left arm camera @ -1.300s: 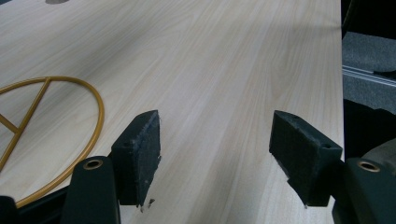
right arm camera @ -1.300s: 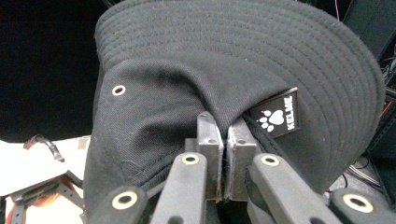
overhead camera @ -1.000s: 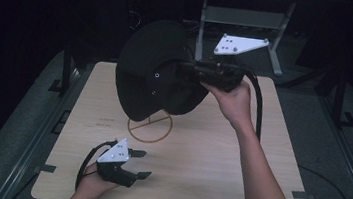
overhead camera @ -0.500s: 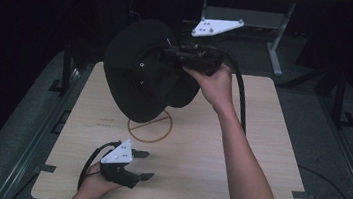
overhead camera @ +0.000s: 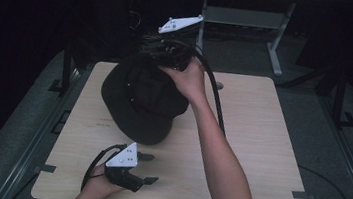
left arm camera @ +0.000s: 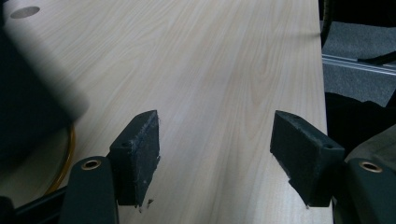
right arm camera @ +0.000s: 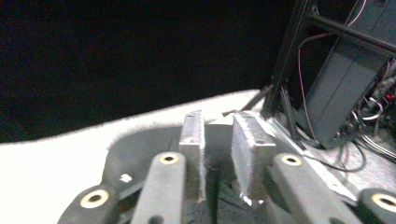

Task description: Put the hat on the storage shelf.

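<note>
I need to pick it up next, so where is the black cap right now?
In the high view the black fabric baseball cap lies on the far left part of the light wooden table, beneath the right tool.

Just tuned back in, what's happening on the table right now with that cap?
The person's right gripper is at the far edge of a black cap, which now sits on the wooden table. Its jaws have just been opening; in the right gripper view a small gap shows between them, with nothing clearly pinched there. The left gripper rests near the table's front edge, jaws wide apart and empty, just in front of the cap. A yellow ring marked on the table shows beside the cap.
</note>
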The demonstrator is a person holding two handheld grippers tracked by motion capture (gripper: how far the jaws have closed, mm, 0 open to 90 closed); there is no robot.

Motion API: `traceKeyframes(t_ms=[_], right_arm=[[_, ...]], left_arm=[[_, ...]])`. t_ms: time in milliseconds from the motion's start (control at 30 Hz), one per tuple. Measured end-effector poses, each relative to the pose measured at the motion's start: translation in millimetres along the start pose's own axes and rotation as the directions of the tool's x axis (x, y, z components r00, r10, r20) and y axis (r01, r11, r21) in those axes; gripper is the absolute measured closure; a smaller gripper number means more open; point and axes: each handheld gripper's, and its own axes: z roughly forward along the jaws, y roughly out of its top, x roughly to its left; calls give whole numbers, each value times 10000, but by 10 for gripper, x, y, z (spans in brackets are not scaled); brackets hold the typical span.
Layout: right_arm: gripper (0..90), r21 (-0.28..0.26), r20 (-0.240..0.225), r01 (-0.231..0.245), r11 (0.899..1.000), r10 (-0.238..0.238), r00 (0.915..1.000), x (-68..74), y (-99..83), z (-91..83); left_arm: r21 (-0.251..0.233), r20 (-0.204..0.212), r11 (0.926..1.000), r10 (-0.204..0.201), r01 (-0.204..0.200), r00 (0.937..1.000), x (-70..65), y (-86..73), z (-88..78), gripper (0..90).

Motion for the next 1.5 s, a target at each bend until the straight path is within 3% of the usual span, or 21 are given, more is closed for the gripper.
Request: traceKeyframes(t_ms=[133,333,600,800,1500], right_arm=[[666,-110,-70,71,9999,-72,9999,3,-53,-45],[593,-576,-416,-496,9971,473,9980,-44,-184,-261],[534,-693,-364,-881,9937,857,9957,-114,-455,-478],[487,-674,-295,-1263,9897,1245,9918,-138,-635,-607],[414,-425,19,-1628,9857,1631,9866,-138,-981,-907]], left_arm=[[-62,-33,10000,75,-75,10000,9,3,-10,321],[-108,-71,9999,33,-33,10000,30,8,-5,321],[-17,-87,10000,39,-39,10000,23,8,4,317],[-12,-104,10000,-22,22,9999,32,2,-13,309],[96,-261,9999,-49,51,9996,49,-17,-27,294]])
